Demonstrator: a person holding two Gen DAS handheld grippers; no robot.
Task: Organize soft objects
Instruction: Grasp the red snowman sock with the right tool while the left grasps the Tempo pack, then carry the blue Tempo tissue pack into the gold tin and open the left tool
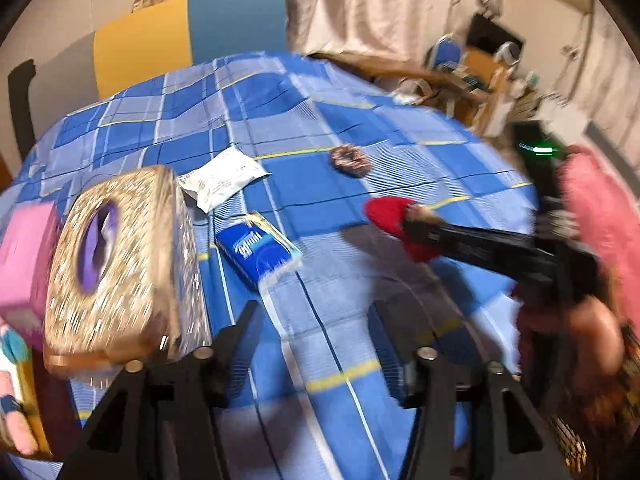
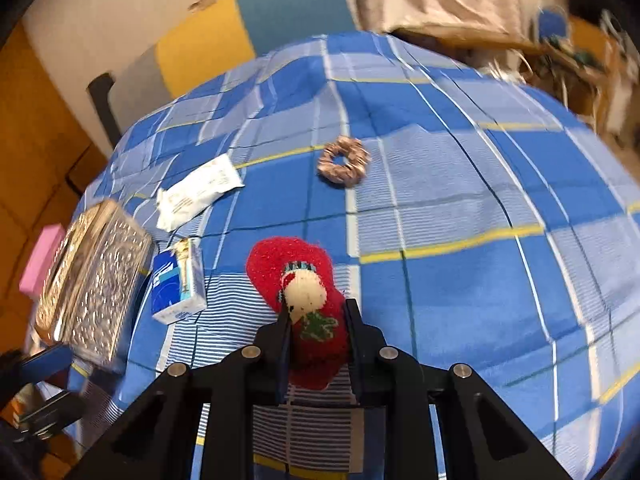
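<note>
Right gripper [image 2: 318, 316] fingers clamp fuzzy red sock [image 2: 298, 264] | left gripper [image 1: 312, 320] fingers apart, empty

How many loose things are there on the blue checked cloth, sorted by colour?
Red: 1, fuzzy red sock in the right claw
Brown: 1, fabric scrunchie
White: 1, flat packet
Blue: 1, tissue pack
Gold: 1, glittery tissue box
Total: 5
</note>
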